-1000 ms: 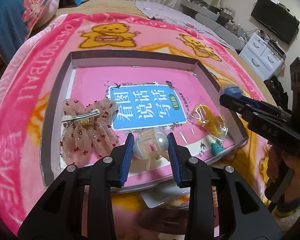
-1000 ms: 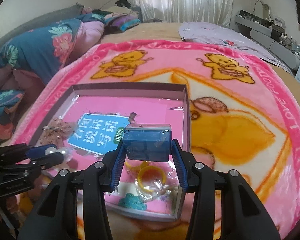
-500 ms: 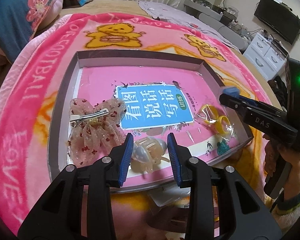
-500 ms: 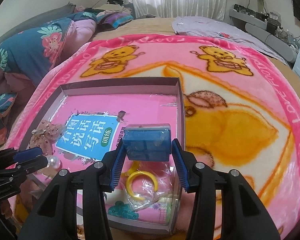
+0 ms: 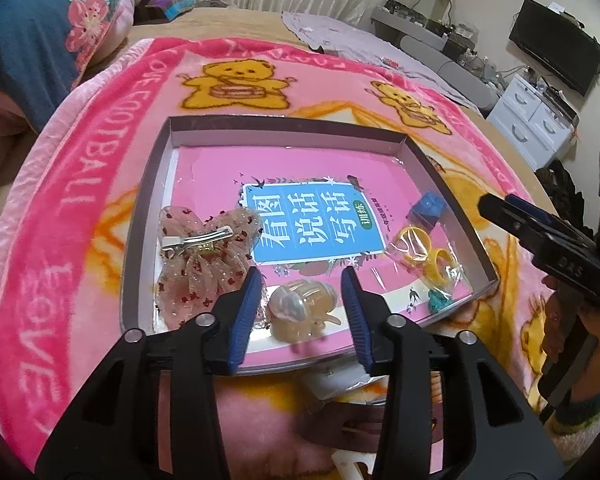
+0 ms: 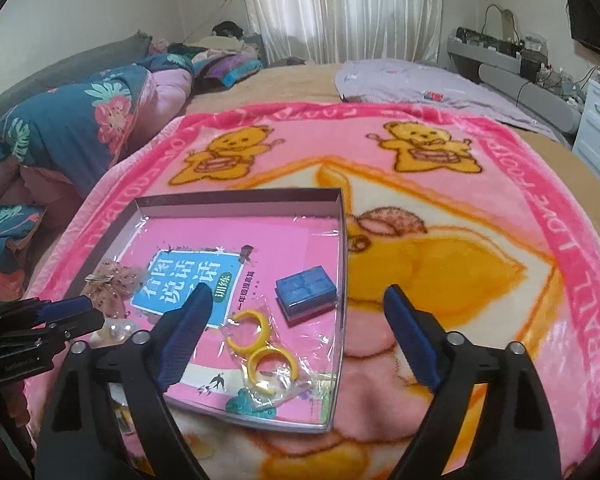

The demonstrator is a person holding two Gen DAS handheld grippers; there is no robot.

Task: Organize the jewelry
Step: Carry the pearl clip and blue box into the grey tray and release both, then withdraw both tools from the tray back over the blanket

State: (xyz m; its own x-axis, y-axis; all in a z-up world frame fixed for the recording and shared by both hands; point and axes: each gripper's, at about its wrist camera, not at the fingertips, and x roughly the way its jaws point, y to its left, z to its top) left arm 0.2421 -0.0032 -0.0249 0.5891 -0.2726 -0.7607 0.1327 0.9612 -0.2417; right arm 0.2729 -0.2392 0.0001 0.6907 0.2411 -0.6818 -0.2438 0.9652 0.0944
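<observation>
A grey-rimmed tray (image 5: 148, 216) lined with a pink book lies on the blanket. My left gripper (image 5: 301, 276) hangs over its near edge, jaws opening. A pearl hair clip (image 5: 304, 306) lies between the pads, with gaps on both sides. My right gripper (image 6: 298, 293) is wide and still opening, with nothing in it. Beyond its tips a small blue box (image 6: 306, 294) rests in the tray by the right wall. A pink tulle bow clip (image 5: 204, 256) lies at the tray's left. Bagged yellow rings (image 6: 260, 344) and a teal charm (image 6: 252, 404) lie at the front right.
The tray sits on a pink bear-print blanket (image 6: 440, 240) spread over a bed. A floral quilt (image 6: 72, 136) is piled to the left and white drawers (image 5: 536, 120) stand to the right. A clear packet (image 5: 340, 384) pokes out under the tray's near edge.
The right gripper opened wide and let go of the blue box, which now lies in the tray. The left jaws spread apart from the pearl clip, which now rests on the tray.
</observation>
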